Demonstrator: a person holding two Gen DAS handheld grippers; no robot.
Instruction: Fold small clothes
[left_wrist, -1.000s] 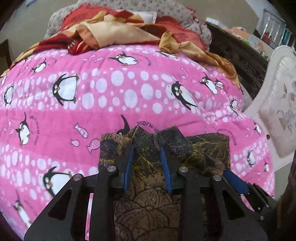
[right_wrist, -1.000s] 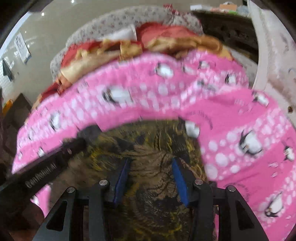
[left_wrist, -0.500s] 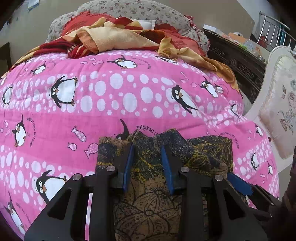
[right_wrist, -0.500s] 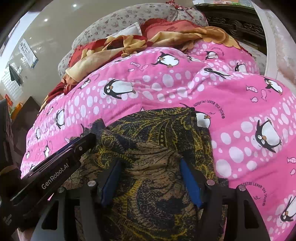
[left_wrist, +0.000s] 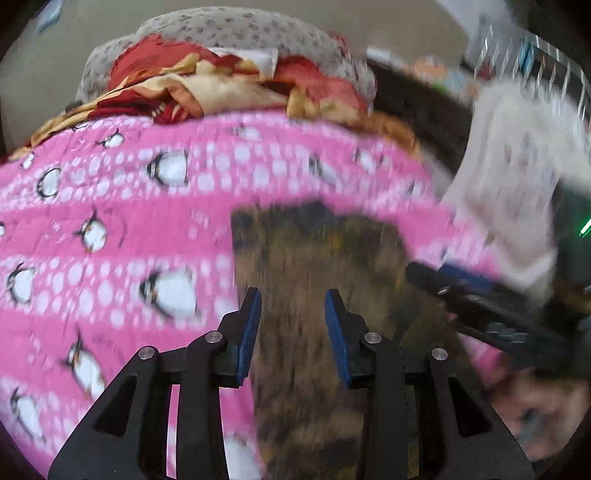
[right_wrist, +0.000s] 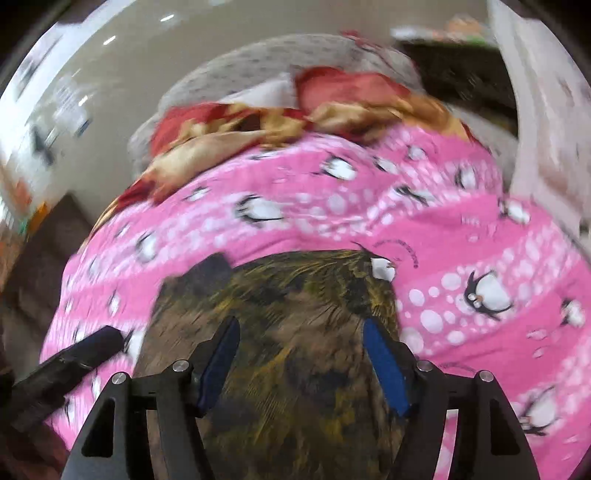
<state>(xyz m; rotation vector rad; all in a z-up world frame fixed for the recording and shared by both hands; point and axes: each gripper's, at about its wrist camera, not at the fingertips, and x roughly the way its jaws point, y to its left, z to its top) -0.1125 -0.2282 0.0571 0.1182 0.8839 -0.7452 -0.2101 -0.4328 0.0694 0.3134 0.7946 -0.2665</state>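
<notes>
Garment: a dark brown cloth (left_wrist: 314, 266) with yellow and black leaf print lies flat on the pink penguin blanket (left_wrist: 110, 206), near the front of the bed, in a roughly rectangular folded shape. Both views are blurred, so its fine folds cannot be read.
Garment edges: in the right wrist view the cloth's (right_wrist: 295, 295) far edge is curved and sits against the blanket (right_wrist: 480, 240); its left far corner looks darker and slightly raised.
Left gripper: the left gripper (left_wrist: 291, 325) hangs over the cloth's left part, jaws part-way apart and opening. The blue pads (left_wrist: 250, 328) do not press on anything; the cloth shows beneath the gap, not pinched.
Right gripper: the right gripper (right_wrist: 301, 358) hangs over the middle of the cloth with jaws spread wide. Its blue pads (right_wrist: 384, 365) stand clear of the fabric, nothing between them.
Each other: the right gripper shows at the cloth's right edge in the left wrist view (left_wrist: 472, 291); the left one shows at the cloth's left edge in the right wrist view (right_wrist: 70, 365).
Containers: none can be made out.
Open room: bare pink blanket stretches left of and beyond the cloth.
Far limit: a rumpled red and tan cloth pile (left_wrist: 229, 88) against a grey patterned cushion (left_wrist: 236, 33).
Right limit: a white padded chair (left_wrist: 513, 173) and dark carved furniture (left_wrist: 417, 107) stand just beside the bed.
</notes>
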